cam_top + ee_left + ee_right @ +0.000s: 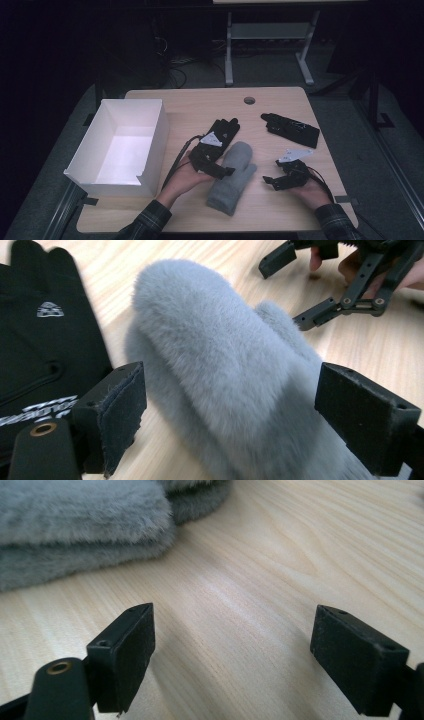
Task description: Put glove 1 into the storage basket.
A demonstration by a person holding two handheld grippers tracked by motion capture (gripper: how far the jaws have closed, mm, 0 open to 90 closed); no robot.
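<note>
White box (125,145) empty at left; left gripper (216,167) spread over grey mitten pair (232,177), stacked mid-table beside a black glove (222,131); right gripper (275,182) spread, holding nothing; second black glove (291,129) far right; boxing seemingly remains

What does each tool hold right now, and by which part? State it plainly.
Nothing is held. The left tool stands open over the grey mitten, pads clear of the fur. The right tool is open over the bare table.
</note>
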